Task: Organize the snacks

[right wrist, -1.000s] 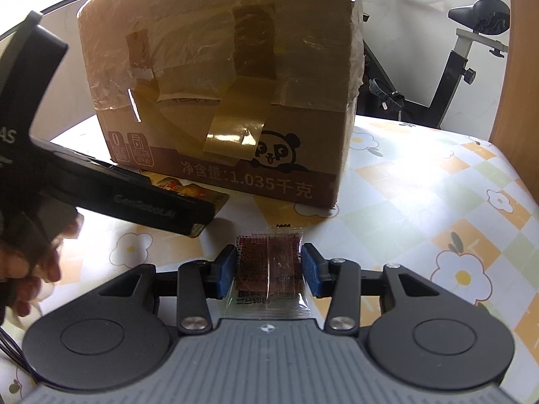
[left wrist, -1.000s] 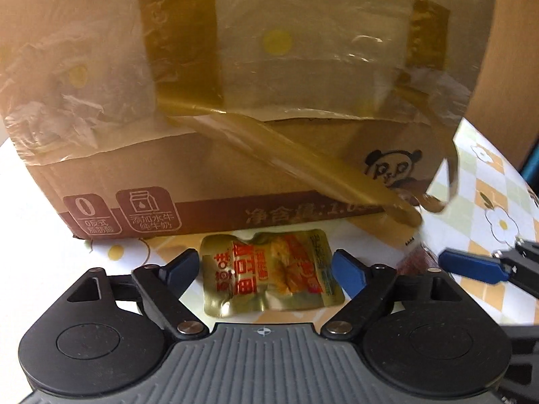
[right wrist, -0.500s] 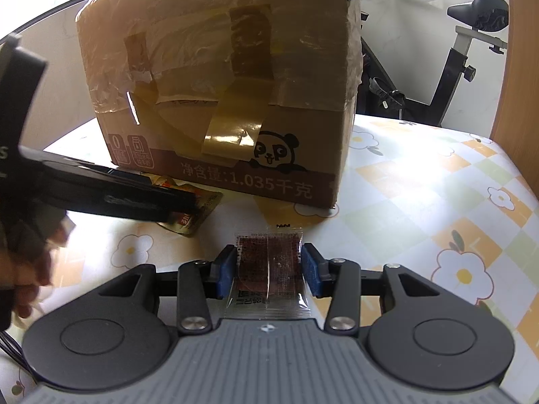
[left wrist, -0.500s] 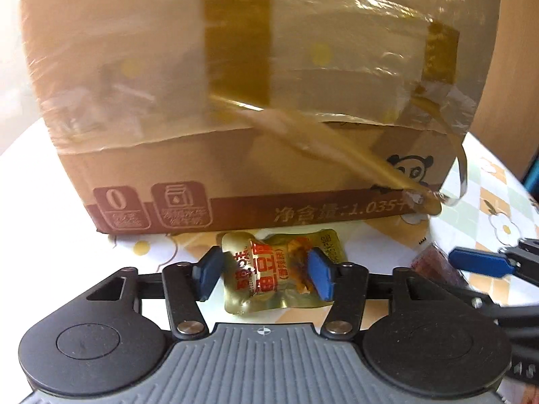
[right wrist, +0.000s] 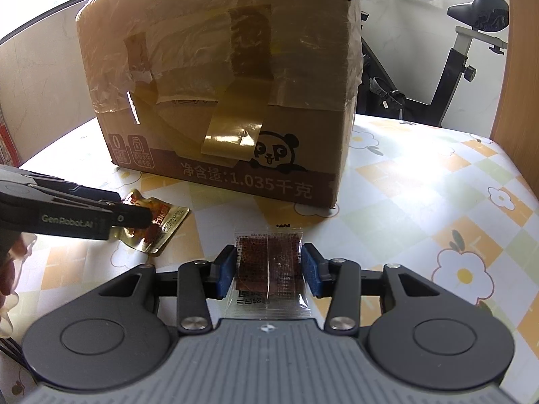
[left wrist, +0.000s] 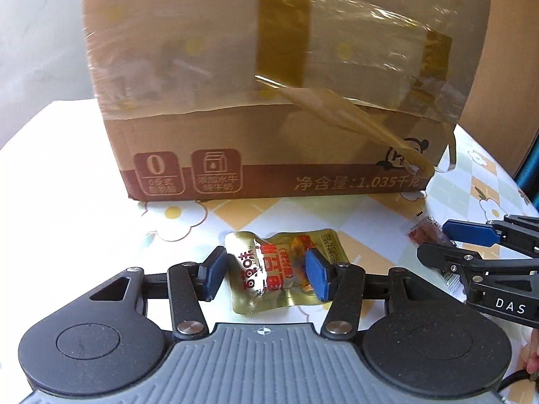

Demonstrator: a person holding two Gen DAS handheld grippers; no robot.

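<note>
A gold foil snack packet (left wrist: 269, 269) with red print sits crumpled between the blue pads of my left gripper (left wrist: 266, 274), which is shut on it just above the flowered tablecloth (left wrist: 353, 222). From the right wrist view the same gold packet (right wrist: 165, 222) pokes out past the left gripper's fingers (right wrist: 134, 215). My right gripper (right wrist: 268, 269) is shut on a clear packet of dark red snack (right wrist: 269, 256). That red packet (left wrist: 426, 230) also shows at the right edge of the left wrist view, beside a blue pad (left wrist: 468, 235).
A big taped cardboard box (right wrist: 219, 101) with a panda print stands on the table right behind both packets, its loose tape strips hanging down the front (left wrist: 353, 124). An exercise bike (right wrist: 471, 50) stands beyond the table. A hand shows at the left edge (right wrist: 10, 269).
My left gripper's jaws closed from wide open onto the gold packet and drew it back from the box. The right gripper and its red packet stayed put.
</note>
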